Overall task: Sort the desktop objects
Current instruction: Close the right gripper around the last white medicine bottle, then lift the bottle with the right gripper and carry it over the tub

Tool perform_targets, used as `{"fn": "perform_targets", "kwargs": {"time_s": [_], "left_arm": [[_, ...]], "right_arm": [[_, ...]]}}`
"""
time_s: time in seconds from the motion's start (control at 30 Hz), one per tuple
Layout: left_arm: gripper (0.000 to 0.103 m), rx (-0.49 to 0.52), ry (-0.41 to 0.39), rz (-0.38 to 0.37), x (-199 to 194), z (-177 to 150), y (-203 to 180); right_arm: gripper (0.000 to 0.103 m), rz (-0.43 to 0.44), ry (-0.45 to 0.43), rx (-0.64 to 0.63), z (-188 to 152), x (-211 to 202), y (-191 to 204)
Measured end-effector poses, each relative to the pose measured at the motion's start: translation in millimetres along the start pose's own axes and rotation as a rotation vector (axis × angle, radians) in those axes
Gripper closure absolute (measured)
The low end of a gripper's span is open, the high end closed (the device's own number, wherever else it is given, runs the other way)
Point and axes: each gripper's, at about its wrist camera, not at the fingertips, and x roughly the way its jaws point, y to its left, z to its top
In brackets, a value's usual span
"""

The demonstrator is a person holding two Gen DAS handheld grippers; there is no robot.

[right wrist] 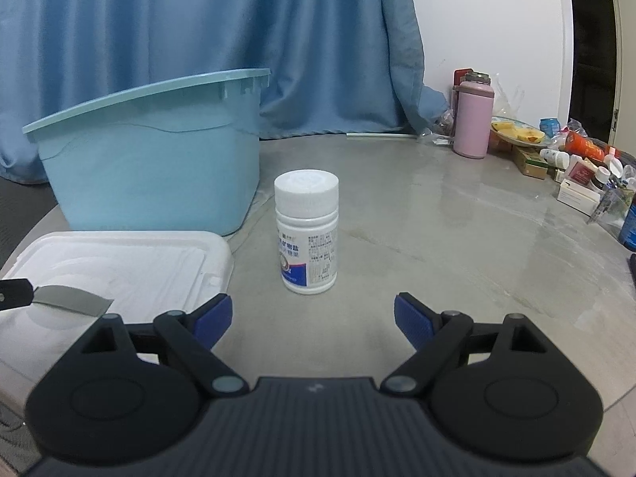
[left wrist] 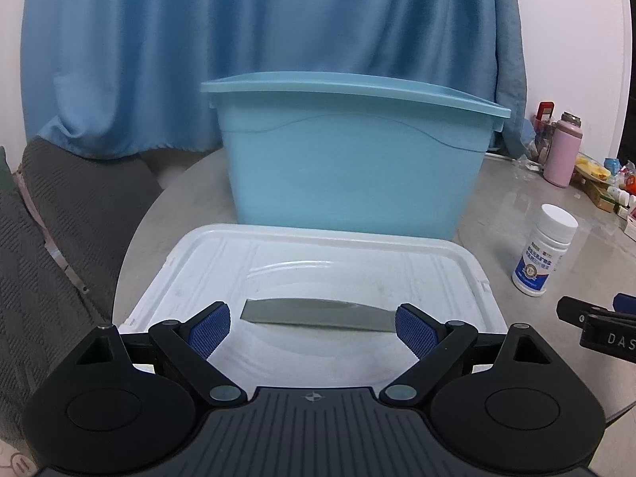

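While upright, white-capped bottle (right wrist: pixel 307 233) faces spread right gripper (right wrist: pixel 314 320)

The bin (left wrist: pixel 349 167) is pale sky blue, matching the deeper blue curtain (left wrist: pixel 238 39) behind it. The lid (left wrist: pixel 222 254) is white with faint raised ridges, and the flat blade (left wrist: pixel 318 314) on it is dull grey. The bottle (right wrist: pixel 307 234) is white with a ribbed white cap and a blue-and-white printed label. The bench (right wrist: pixel 457 230) is mottled grey with a glossy sheen. Each gripper is black with dotted blue pads (left wrist: pixel 210 330). The flask (right wrist: pixel 473 123) is pink.
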Motion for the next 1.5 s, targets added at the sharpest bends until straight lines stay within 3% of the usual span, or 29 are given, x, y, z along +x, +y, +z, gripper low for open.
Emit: {"fn": "perform_targets", "kwargs": {"time_s": [0.63, 0.7, 0.73, 0.77, 1.5], "left_arm": [[0.011, -0.007, 0.007, -0.013, 40, 21, 4], [0.011, -0.003, 0.011, -0.012, 43, 23, 4], [0.011, -0.002, 0.013, -0.011, 44, 24, 4], [0.011, -0.001, 0.015, -0.010, 45, 24, 5], [0.011, -0.005, -0.021, -0.007, -12, 16, 11]], "right_arm": [[0.015, -0.017, 0.030, -0.024, 35, 85, 3], [0.029, 0.000, 0.042, -0.025, 36, 92, 4], [0.055, 0.003, 0.046, -0.021, 37, 95, 4], [0.055, -0.007, 0.048, -0.011, 37, 95, 4], [0.055, -0.003, 0.024, -0.020, 36, -6, 7]]}}
